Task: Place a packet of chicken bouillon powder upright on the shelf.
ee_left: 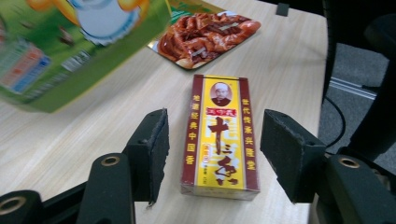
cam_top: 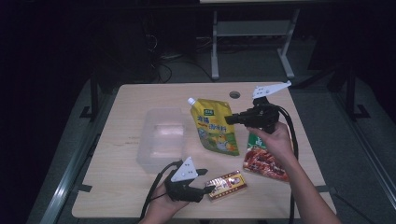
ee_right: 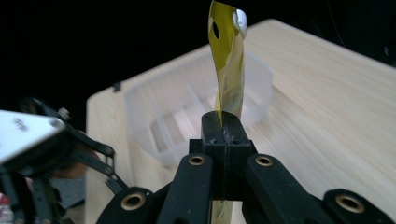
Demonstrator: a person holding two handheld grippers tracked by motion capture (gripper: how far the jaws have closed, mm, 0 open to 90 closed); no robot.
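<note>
I count one clear tub, one yellow pouch, one sausage packet, one spice box.

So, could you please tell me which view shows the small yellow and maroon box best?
The left gripper view: the box lies flat on the table, label up, between the open left tongs. The high view shows it small, just right of those tongs.

Each hand-held gripper, left and right, is black, with brass-coloured pivot rivets, rough dark foam jaw pads, a grey three-cornered top plate and a trailing black cable; forearms are bare.
</note>
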